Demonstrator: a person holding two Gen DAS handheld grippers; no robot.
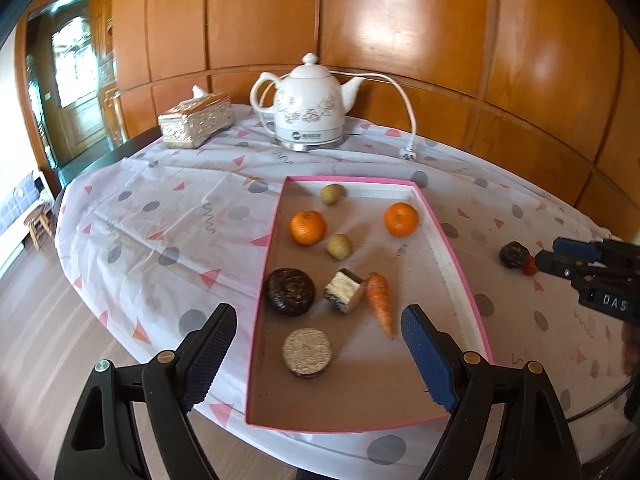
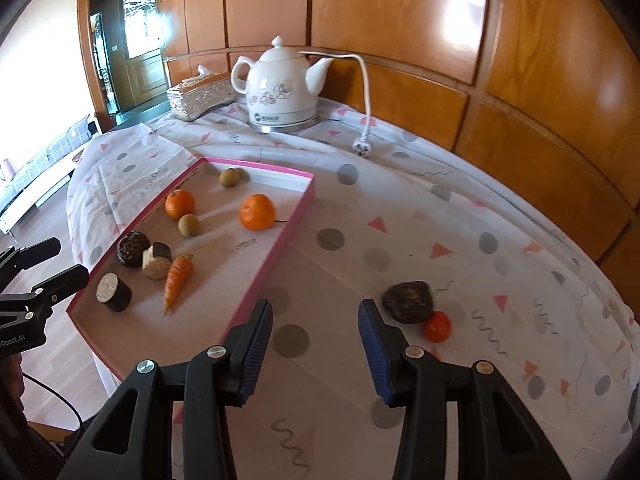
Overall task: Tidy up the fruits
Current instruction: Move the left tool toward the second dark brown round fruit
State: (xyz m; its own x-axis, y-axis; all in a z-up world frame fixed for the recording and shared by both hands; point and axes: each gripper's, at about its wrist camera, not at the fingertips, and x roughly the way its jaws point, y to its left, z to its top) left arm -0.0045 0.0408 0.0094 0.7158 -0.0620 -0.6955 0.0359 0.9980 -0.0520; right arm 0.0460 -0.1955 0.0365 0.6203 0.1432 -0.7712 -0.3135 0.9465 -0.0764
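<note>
A pink-rimmed tray holds two oranges, two small brown round fruits, a carrot, a dark round cake, a cut cake piece and a crumbly disc. My left gripper is open and empty above the tray's near end. My right gripper is open and empty over the cloth. A dark round lump and a small red fruit lie just right of it.
A white teapot-style kettle with cord and loose plug stands at the back. A patterned tissue box sits left of it. Wooden wall panels rise behind the table. The table edge drops off at the left and near side.
</note>
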